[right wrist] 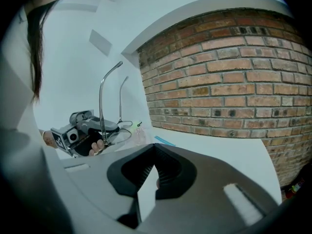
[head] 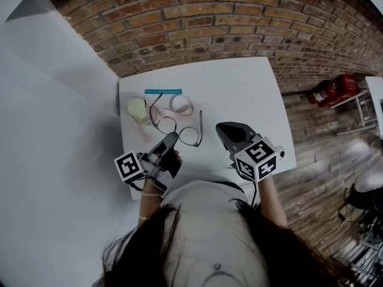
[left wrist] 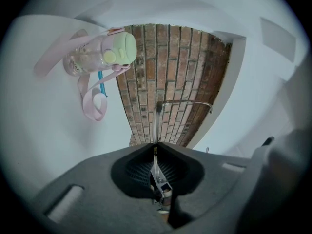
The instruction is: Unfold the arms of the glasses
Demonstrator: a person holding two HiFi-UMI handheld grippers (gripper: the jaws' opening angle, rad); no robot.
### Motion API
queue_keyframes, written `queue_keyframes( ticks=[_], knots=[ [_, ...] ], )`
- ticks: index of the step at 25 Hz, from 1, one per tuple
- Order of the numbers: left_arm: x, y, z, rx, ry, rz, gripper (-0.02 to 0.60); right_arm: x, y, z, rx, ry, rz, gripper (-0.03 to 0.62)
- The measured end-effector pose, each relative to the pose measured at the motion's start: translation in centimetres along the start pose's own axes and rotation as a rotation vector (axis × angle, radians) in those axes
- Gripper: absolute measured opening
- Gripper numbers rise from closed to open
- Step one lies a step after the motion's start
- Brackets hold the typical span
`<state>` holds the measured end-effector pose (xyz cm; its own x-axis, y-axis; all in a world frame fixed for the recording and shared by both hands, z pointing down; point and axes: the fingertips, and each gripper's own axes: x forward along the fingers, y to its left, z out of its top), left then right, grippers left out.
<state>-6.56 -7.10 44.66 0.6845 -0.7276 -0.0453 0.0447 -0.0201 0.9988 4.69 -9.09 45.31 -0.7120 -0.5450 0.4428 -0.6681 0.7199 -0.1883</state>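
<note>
The thin-framed glasses (head: 178, 131) are near the middle of the white table (head: 239, 94), with both arms spread out from the frame. My left gripper (head: 173, 139) is shut on the frame. In the left gripper view one arm of the glasses (left wrist: 156, 123) runs straight out from the closed jaws. My right gripper (head: 221, 128) is shut with nothing in it, a little to the right of the glasses. In the right gripper view the glasses (right wrist: 116, 130) have their arms pointing upward, and the left gripper (right wrist: 80, 130) is beside them.
A pink bottle with a green lid (head: 138, 109) and its pink strap (head: 182, 104) lie behind the glasses, with a blue stick (head: 163, 91) beyond them. A brick wall (head: 197, 23) stands past the table. A red extinguisher (head: 332, 90) lies on the floor at the right.
</note>
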Motion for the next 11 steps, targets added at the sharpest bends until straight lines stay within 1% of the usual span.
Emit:
queue_keyframes(
  ticks=[11],
  knots=[
    [-0.05,0.74,0.24,-0.019,-0.007,0.001,0.021,0.62,0.17,0.2,-0.017,0.005,0.01,0.005]
  ],
)
